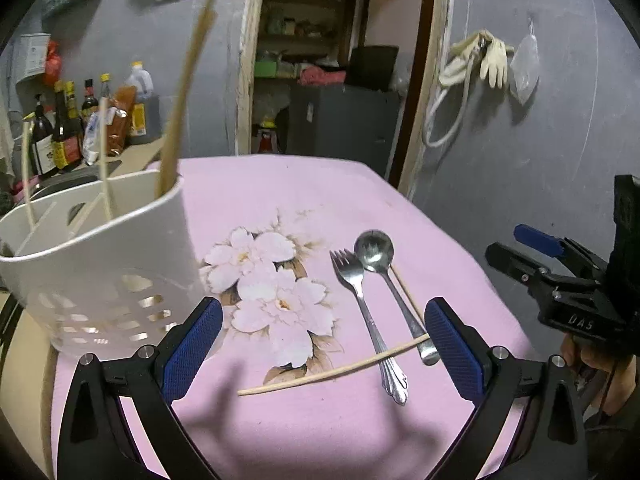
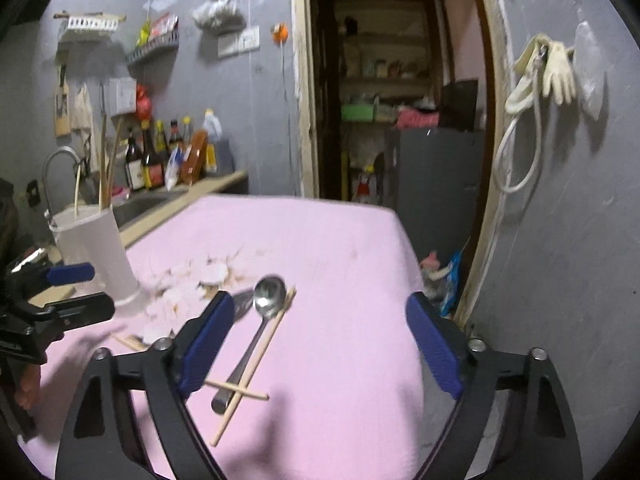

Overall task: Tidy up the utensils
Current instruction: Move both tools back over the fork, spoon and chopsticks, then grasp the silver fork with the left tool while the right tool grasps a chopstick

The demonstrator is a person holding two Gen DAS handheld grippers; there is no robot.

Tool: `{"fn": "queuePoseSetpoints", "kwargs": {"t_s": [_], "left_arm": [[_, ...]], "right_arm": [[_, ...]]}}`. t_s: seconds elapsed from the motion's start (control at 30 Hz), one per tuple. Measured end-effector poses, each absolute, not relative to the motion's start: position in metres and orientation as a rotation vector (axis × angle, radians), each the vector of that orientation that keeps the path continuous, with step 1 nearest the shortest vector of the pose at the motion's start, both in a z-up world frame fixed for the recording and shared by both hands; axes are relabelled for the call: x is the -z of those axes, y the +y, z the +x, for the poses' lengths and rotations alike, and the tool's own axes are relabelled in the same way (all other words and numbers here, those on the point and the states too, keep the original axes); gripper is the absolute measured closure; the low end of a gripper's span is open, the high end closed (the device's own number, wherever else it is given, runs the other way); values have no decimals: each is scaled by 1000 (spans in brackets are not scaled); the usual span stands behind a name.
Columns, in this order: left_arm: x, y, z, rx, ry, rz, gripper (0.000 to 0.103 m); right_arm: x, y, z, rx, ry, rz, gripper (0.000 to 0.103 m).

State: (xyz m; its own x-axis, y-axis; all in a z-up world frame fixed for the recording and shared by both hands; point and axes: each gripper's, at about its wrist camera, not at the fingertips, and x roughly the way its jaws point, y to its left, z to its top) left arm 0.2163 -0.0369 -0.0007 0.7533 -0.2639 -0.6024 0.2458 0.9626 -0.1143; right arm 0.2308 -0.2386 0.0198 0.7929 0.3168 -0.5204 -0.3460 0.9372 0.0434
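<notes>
A steel fork [image 1: 366, 312] and spoon [image 1: 384, 276] lie side by side on the pink cloth, bowls facing away. Two loose chopsticks [image 1: 332, 372] cross over their handles. A white perforated holder [image 1: 108, 260] stands upright to the left, with chopsticks in it.

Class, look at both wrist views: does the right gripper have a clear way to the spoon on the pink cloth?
Probably yes. The right gripper is open and empty, and the spoon lies uncovered just ahead between its fingers. One chopstick rests along the spoon, so it may get pinched too.
</notes>
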Motion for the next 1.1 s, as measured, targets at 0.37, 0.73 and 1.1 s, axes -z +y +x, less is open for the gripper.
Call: {"fn": "queuePoseSetpoints", "kwargs": {"t_s": [0.37,0.73,1.1], "left_arm": [[22,-55,256,363,804,38,36],[46,-55,314,436,994,-92,72],[47,-36,344,497,1067,-263,89]], "right_arm": [[18,-224,259,-421,786,-87,47],[26,-201,271,-477,873,-168,61],[33,-184,300,-430,922,-266,62]]}}
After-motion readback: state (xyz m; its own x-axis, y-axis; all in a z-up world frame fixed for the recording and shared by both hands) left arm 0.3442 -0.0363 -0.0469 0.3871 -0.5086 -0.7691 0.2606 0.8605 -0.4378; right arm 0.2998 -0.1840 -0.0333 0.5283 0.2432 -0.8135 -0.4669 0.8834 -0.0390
